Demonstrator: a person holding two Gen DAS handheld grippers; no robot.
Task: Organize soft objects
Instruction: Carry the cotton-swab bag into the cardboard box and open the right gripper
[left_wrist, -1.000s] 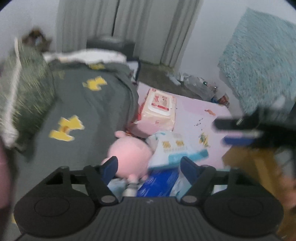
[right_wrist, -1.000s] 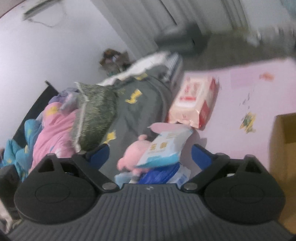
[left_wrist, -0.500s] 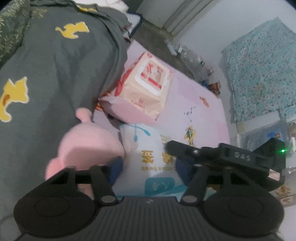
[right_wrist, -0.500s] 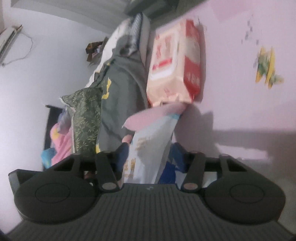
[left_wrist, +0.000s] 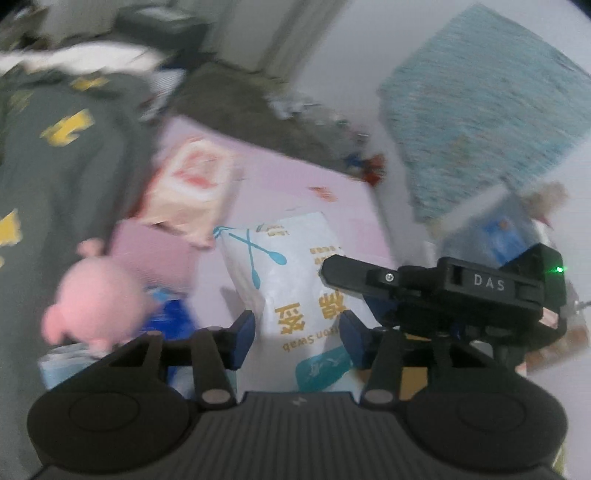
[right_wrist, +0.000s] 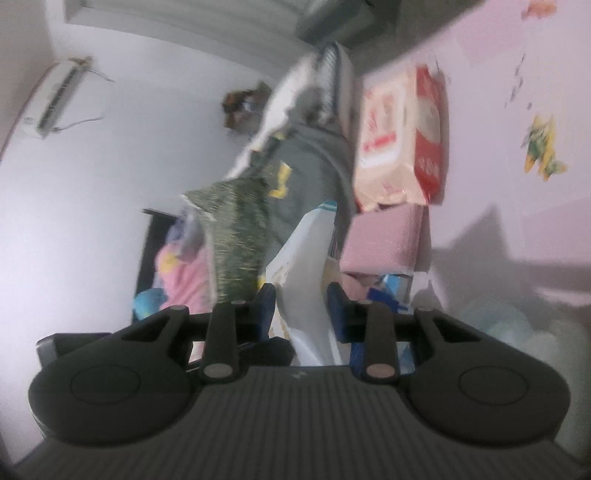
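Both grippers hold 1 white cotton swab bag (left_wrist: 295, 295) above the pink mat (left_wrist: 295, 184). The left gripper (left_wrist: 297, 334) tilts downward, jaws closing on the bag's lower end. The right gripper (right_wrist: 301, 312), rolled sideways, jaws closing, pinches its edge.
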